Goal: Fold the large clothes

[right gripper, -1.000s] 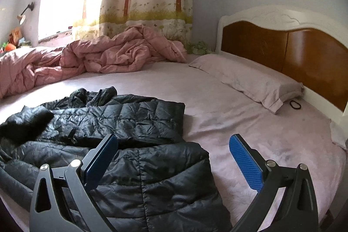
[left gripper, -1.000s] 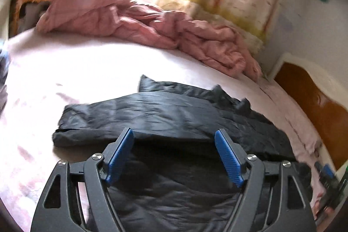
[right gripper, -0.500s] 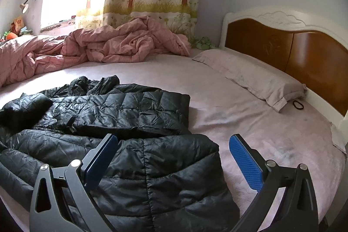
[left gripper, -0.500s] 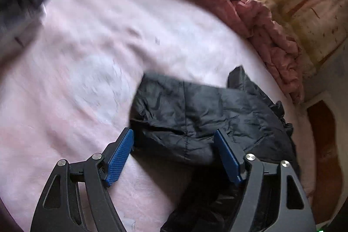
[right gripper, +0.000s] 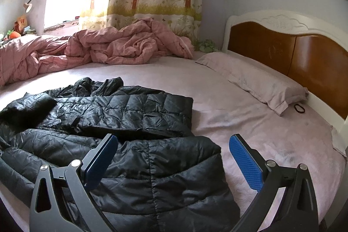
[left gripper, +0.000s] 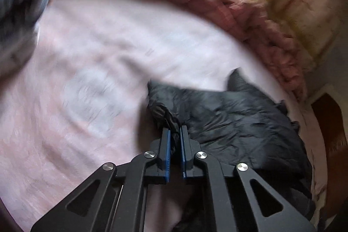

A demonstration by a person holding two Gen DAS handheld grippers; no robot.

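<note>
left gripper (left gripper: pixel 174 134) pinches sleeve end of black quilted puffer jacket (right gripper: pixel 139 145), which lies spread on pink bedsheet (right gripper: pixel 228 97); right gripper (right gripper: pixel 174 149) spread wide above jacket hem, near wooden headboard (right gripper: pixel 304 53).

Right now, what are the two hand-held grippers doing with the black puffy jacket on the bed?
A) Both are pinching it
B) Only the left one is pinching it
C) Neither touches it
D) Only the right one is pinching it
B: the left gripper is shut on a bunched edge of the black jacket, while the right gripper hangs open over it, its blue pads wide apart.
</note>
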